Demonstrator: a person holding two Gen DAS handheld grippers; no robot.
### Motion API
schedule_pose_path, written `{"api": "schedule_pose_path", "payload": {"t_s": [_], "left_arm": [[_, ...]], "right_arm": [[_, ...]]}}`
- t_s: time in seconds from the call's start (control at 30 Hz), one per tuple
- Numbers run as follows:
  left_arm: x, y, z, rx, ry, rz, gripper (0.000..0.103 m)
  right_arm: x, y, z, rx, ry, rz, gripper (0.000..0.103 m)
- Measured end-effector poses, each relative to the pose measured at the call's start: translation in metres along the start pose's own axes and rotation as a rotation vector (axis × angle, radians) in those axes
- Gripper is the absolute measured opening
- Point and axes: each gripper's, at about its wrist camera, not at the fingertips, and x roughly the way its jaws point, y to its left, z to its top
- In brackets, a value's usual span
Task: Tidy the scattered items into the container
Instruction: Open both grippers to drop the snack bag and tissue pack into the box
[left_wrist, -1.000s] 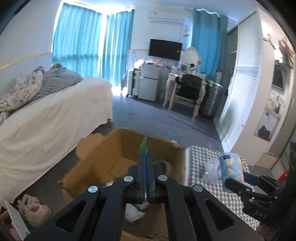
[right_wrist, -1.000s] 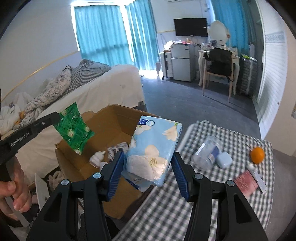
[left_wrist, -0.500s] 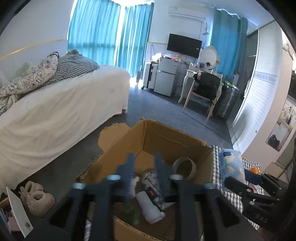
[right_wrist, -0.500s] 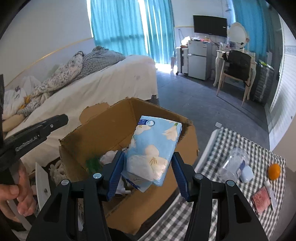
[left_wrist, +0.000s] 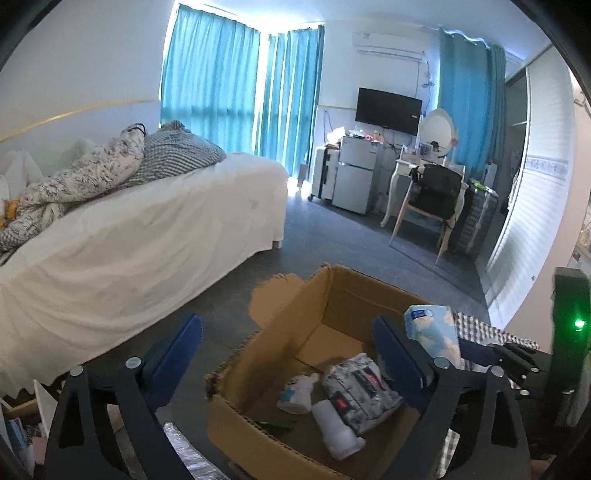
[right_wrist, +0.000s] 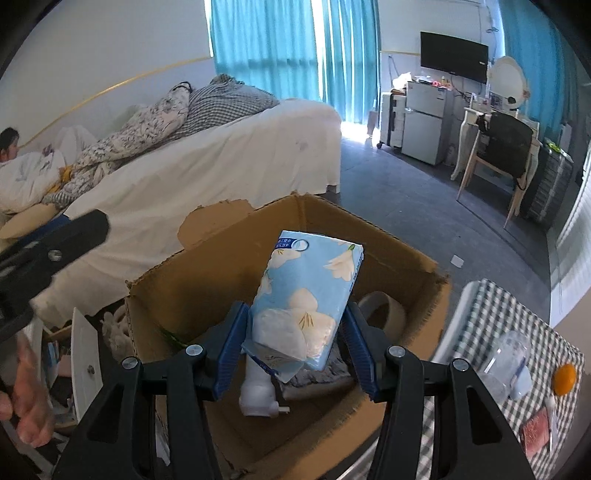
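An open cardboard box (left_wrist: 354, 280) stands on the floor below both grippers. Inside lie a white bottle (left_wrist: 338, 428), a patterned pouch (left_wrist: 360, 387), a small white bottle (left_wrist: 297, 391), a tape roll (right_wrist: 384, 314) and a green packet (left_wrist: 275, 426) by the near wall. My left gripper (left_wrist: 286, 332) hangs over the box's left side; its jaws are opening wide, with nothing between them. My right gripper (right_wrist: 295, 308) is shut on a light blue flowered tissue pack (right_wrist: 310, 306), held tilted above the inside of the box.
A table with a checked cloth (right_wrist: 480, 306) adjoins the box on the right; on it are a clear plastic jar (right_wrist: 506, 362), an orange (right_wrist: 563, 378) and a red packet (right_wrist: 535, 434). A white bed (left_wrist: 129, 240) fills the left. A hand (right_wrist: 29, 406) grips the left tool.
My left jaws went from shut on the green packet to wide open, and the packet dropped into the box. My right gripper carried the tissue pack from the table side to over the box.
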Motion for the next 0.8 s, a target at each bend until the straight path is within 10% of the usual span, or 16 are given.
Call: {"api": "schedule_pose_path", "payload": {"t_s": [0.2,0.33,0.8], "left_arm": [[-0.008,0.008,0.001,0.003,-0.017,0.02,0.099],[-0.008,0.009,0.0,0.002,-0.013,0.015,0.099],[-0.006,-0.03,-0.004,0.047,0.016,-0.034,0.103]], "right_arm": [[0.018,0.003,-0.001,0.015,0.011,0.006,0.056],[0.021,0.0,0.0,0.034,0.005,0.011,0.084],[-0.02,-0.048,-0.013,0.13,-0.042,-0.116,0.092]]}}
